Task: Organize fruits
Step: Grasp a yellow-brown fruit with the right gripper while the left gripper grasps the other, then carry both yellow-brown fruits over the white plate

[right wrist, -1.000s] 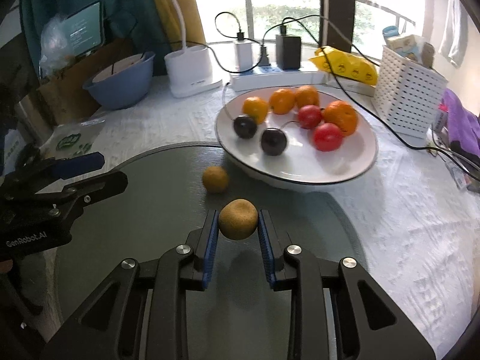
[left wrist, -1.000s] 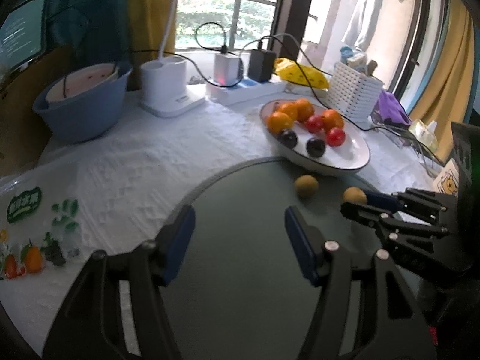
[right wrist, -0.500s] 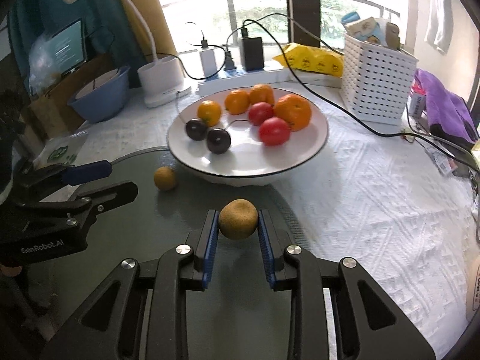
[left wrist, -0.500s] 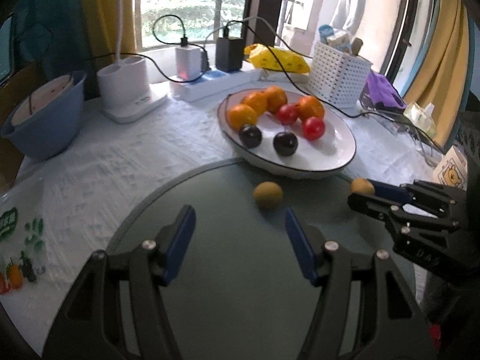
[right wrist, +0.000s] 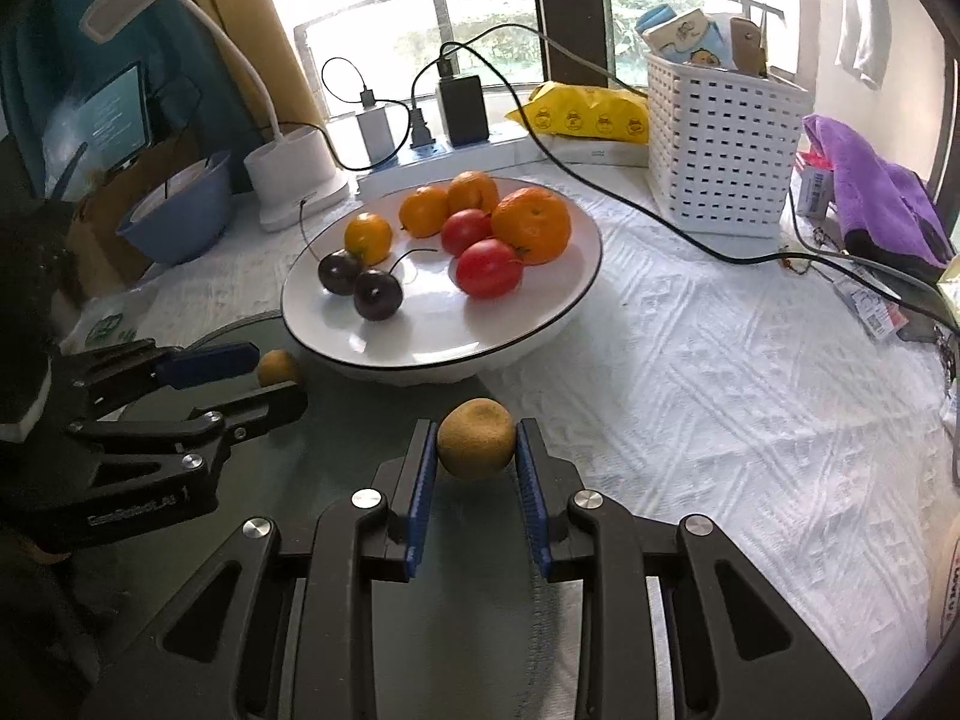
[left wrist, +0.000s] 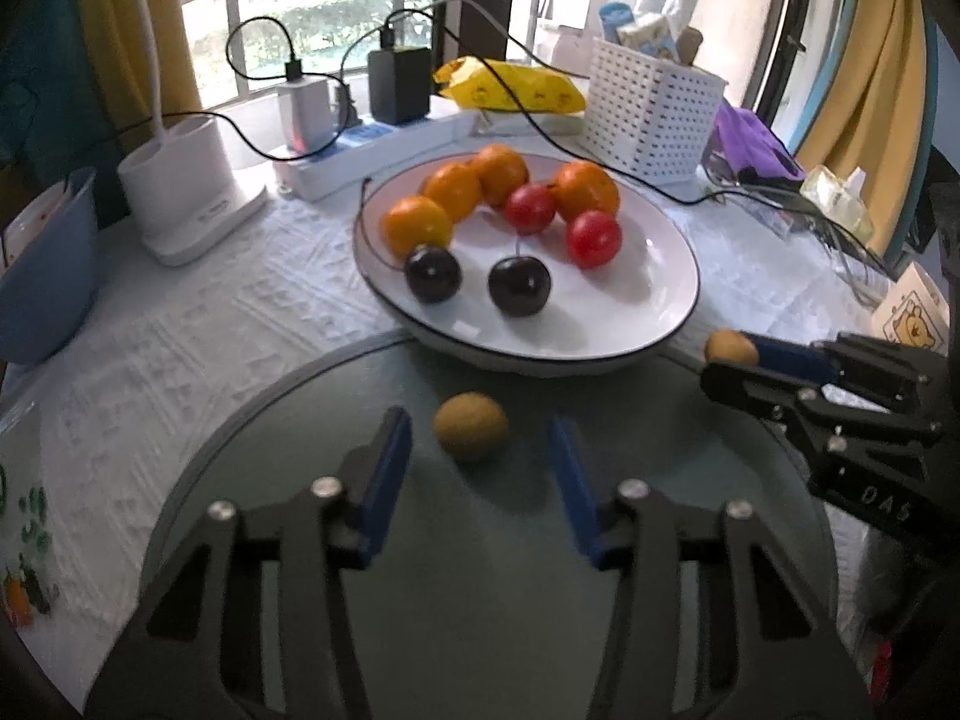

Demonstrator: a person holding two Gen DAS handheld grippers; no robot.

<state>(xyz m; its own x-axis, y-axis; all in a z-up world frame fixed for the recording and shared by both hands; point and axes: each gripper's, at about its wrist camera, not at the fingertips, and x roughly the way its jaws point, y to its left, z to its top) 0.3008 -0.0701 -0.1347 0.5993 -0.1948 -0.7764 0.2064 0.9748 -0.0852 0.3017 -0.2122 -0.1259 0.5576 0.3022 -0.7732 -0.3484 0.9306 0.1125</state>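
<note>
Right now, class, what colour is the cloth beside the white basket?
Purple cloth, clearest in the right wrist view.

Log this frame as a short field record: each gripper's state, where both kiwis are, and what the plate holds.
left gripper: open, fingers either side of the loose kiwi, not closed on it
right gripper: shut on held kiwi
loose kiwi: resting on the dark round mat, in front of the plate
plate: white; four oranges, two red fruits, two dark cherries
kiwis on plate: none
</note>
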